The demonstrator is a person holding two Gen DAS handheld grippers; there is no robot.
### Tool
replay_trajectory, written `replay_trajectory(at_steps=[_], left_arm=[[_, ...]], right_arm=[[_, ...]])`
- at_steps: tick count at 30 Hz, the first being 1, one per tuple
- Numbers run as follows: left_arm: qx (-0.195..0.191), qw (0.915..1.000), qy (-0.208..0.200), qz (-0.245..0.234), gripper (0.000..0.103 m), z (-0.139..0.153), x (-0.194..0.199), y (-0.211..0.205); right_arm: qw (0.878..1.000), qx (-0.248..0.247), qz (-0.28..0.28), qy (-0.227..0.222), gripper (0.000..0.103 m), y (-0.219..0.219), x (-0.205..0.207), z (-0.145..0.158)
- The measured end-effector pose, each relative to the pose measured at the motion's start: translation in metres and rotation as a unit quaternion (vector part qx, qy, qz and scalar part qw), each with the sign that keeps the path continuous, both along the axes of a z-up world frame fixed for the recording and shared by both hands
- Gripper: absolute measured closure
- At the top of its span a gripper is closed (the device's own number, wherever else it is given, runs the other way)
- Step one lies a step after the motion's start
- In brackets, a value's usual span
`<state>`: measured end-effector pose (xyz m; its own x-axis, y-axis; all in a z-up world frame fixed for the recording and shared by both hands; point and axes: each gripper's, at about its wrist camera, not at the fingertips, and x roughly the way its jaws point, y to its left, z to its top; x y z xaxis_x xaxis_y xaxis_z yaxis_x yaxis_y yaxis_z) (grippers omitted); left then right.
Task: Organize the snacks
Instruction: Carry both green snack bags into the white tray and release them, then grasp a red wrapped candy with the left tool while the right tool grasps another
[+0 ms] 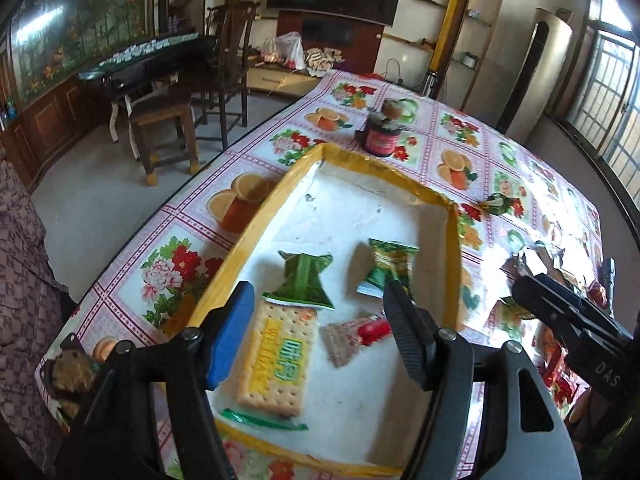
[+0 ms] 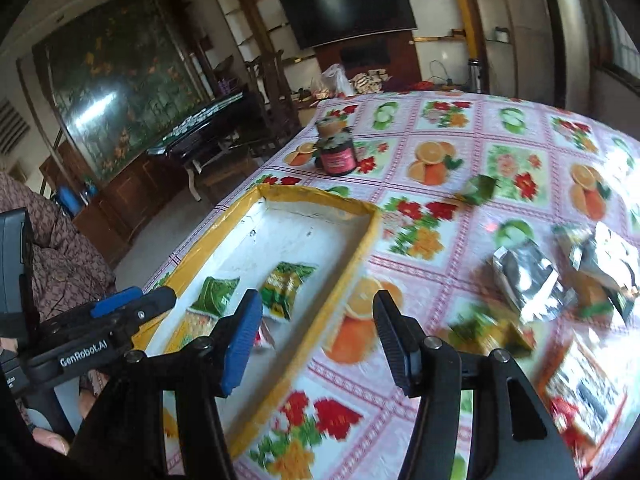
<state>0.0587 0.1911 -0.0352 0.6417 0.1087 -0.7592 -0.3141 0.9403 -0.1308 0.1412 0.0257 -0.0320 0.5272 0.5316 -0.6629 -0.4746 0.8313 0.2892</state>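
Left gripper (image 1: 320,320) spread, nothing pinched, hanging over the tray (image 1: 248,216); cracker pack (image 1: 276,360) lies flat on the tray floor under its jaws, long axis running roughly 6 to 12 o'clock, green tail at the near end. Looks freshly dropped, so back off straight up, don't drag it.

Right gripper (image 2: 316,340) also spread and empty, over the tray's right rim. Next pick is probably the loose stuff on the tabletop (image 2: 440,128) at 3 o'clock: silver pouch (image 2: 528,280), blurred green packet (image 2: 488,332). Square the jaws across the short side.

Further in the tray: two green packets (image 1: 306,280), pointing about 12 o'clock. Jar (image 1: 382,134) beyond.
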Motion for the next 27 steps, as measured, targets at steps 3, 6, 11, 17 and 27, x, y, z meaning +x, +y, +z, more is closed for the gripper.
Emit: replay_trajectory(at_steps=[3,6,11,17,27], left_arm=[[0.005,0.9999,-0.003,-0.015,0.031,0.004,-0.006,-0.019],[0.007,0.9996,-0.002,-0.025,0.028,0.005,-0.01,-0.036],[0.023,0.9988,-0.006,-0.043,0.026,0.01,-0.018,-0.063],[0.037,0.9971,-0.015,-0.065,0.024,0.017,-0.03,-0.094],[0.041,0.9925,-0.049,-0.105,0.018,0.021,-0.049,-0.136]], right_arm=[[1.0,0.007,-0.016,0.0,0.046,-0.022,-0.013,0.003],[0.999,0.018,-0.037,0.001,0.045,-0.049,-0.026,0.004],[0.997,0.024,-0.077,0.002,0.045,-0.094,-0.045,0.002],[0.993,0.026,-0.115,0.004,0.044,-0.134,-0.062,-0.002],[0.986,0.022,-0.154,-0.052,0.038,-0.174,-0.105,0.003]])
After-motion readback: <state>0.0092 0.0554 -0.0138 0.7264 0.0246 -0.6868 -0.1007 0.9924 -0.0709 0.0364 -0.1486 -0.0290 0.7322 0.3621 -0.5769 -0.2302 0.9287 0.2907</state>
